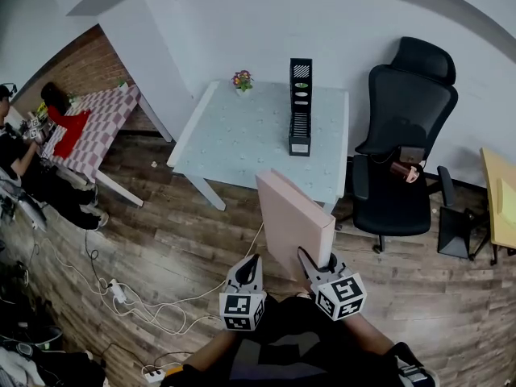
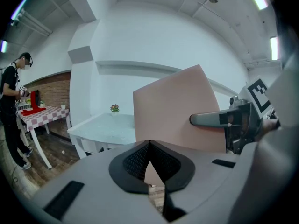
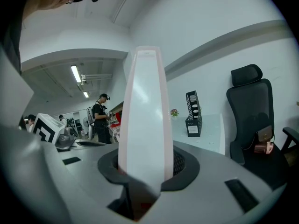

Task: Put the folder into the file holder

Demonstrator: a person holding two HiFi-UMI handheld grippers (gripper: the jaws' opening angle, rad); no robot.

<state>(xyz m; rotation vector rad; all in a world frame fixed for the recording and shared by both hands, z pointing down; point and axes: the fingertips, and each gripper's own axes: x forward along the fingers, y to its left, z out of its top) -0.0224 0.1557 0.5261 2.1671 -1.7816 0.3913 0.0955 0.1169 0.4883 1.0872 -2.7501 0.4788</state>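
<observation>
Nearest, low in the head view: 2 grippers, each with 1 marker cube.
- right gripper (image 1: 318, 260): fingers (image 3: 185, 165) clenched on the lower edge of 1 pink folder (image 1: 293, 219). The folder stands on edge, rising from the fingers and leaning away from the person, held in the air above the floor (image 1: 185, 240). In the right gripper view its pale spine fills the middle, seated between the dark pads.
- left gripper (image 1: 251, 261): just beside the folder on its left side, not touching it. Fingers (image 2: 133, 163) closed tip to tip, nothing between them; the folder's flat face shows behind them.

Floor: wood planks, with loose cables (image 1: 161, 305) trailing to the left.

Beyond the folder: 1 light table (image 1: 234, 147). On it:
- 1 black file holder (image 1: 300, 107), upright, towards the table's right side, well apart from the folder. Its contents cannot be made out.
- 1 small flower pot (image 1: 242, 80) at the far edge, left of the holder.

Right of the table: 1 black office chair (image 1: 407, 139).

Far left: 1 checked table (image 1: 101, 127), with 1 person (image 1: 16, 160) beside it.
</observation>
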